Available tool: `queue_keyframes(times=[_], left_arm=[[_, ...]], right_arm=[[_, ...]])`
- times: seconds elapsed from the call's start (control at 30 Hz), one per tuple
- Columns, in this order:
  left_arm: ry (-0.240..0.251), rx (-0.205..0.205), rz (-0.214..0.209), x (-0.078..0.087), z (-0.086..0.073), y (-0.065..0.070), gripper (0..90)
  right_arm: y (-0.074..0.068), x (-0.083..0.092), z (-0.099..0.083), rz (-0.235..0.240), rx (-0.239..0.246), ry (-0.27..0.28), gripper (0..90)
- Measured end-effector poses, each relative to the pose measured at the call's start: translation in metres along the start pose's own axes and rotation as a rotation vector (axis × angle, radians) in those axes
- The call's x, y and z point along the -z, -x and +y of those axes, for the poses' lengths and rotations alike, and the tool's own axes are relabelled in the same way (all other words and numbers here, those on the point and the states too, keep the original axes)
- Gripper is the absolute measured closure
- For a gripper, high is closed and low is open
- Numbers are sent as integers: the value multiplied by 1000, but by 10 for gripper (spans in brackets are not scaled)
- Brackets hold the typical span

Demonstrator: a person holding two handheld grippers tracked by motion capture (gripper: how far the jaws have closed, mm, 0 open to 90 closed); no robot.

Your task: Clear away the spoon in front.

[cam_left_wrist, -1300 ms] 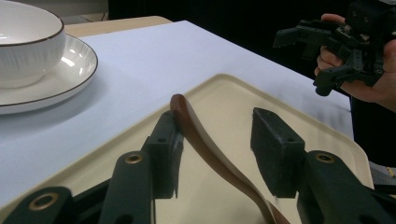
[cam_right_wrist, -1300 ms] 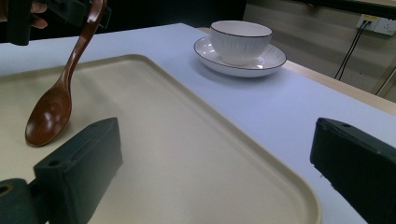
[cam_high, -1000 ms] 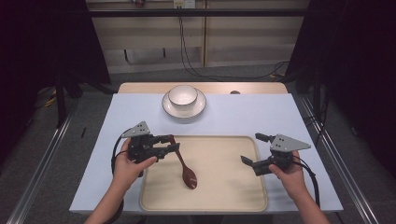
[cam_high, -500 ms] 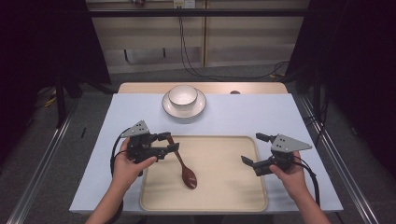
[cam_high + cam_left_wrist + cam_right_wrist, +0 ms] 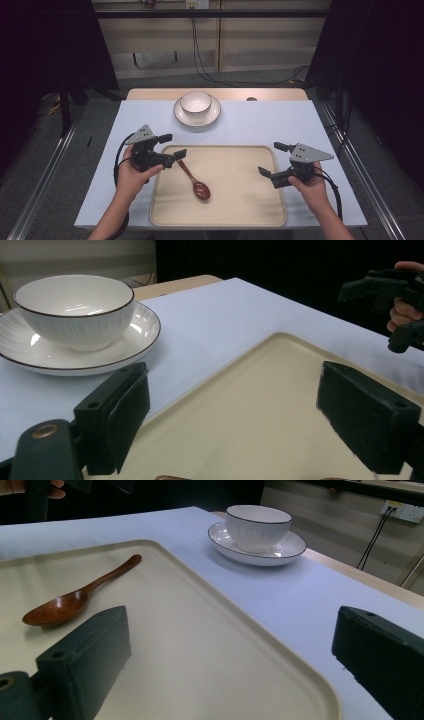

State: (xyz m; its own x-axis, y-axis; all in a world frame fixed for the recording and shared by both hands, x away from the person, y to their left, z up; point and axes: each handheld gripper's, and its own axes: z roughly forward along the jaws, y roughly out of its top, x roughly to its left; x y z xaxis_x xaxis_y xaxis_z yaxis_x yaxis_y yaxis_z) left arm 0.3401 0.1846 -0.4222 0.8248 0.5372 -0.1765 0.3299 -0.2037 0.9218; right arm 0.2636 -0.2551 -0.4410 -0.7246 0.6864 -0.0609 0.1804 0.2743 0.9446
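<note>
Wooden and dark brown, the spoon point(image 5: 194, 180) lies flat in the left half of the cream tray point(image 5: 250, 210), its bowl toward the near edge and its handle running up toward the tray's far left corner. We judge that placing it there was the work in hand, and that this part is done: the spoon rests on the tray by its own weight, with nothing pressing on it.

Our left gripper point(image 5: 172, 147) sits at the tray's far left corner, just above the handle tip, and its jaws have just been opening; they now stand wide, and in the left gripper view point(image 5: 230, 420) we see bare tray between the pads (a sliver of brown at the bottom edge is probably the handle end, though we cannot be sure).

Our right gripper point(image 5: 270, 160) hovers over the tray's right edge, jaws spread wide and holding nothing; the right gripper view point(image 5: 225, 665) shows open tray between them, with the spoon well off to one side.

At the far edge of the tabletop, on the pale blue cloth point(image 5: 260, 125), the white bowl point(image 5: 195, 102) stands upright on its saucer point(image 5: 197, 116), well apart from the tray. Whether these also belong on the tray we can only guess; if so, that is what remains, along with drawing our left hand clear.
</note>
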Motion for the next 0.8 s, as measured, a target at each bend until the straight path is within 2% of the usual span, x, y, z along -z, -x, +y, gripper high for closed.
queue_keyframes(times=[0.1, 0.13, 0.17, 0.33, 0.37, 0.4, 0.6, 0.73, 0.77, 0.8], left_arm=[[3, -8, 13, 2, 0, -1, 118], [13, -12, -3, 2, 0, -2, 109], [4, -20, 11, 4, 0, -2, 108], [17, -42, 26, 9, -1, -6, 85], [15, -51, 40, 11, -1, -7, 79], [26, -51, 26, 12, -1, -9, 74], [28, -49, 73, 22, -3, -17, 53], [44, -41, 59, 24, -5, -20, 50], [41, -37, 76, 24, -5, -20, 50], [38, -40, 71, 25, -5, -22, 49]], right_arm=[[0, 0, 0, 0, 1, 3, 20], [0, 0, 0, 2, 0, 3, 20], [0, 0, 0, 3, 0, 2, 20], [2, 0, 0, 11, 3, 5, 19], [1, 0, 0, 10, 2, 8, 19], [2, 1, 1, 13, 4, 4, 19], [2, 1, 1, 0, -1, 7, 17], [3, 1, 1, -7, -3, 6, 17], [3, 1, 1, -7, -3, 6, 17], [3, 1, 1, -5, -5, 8, 17]])
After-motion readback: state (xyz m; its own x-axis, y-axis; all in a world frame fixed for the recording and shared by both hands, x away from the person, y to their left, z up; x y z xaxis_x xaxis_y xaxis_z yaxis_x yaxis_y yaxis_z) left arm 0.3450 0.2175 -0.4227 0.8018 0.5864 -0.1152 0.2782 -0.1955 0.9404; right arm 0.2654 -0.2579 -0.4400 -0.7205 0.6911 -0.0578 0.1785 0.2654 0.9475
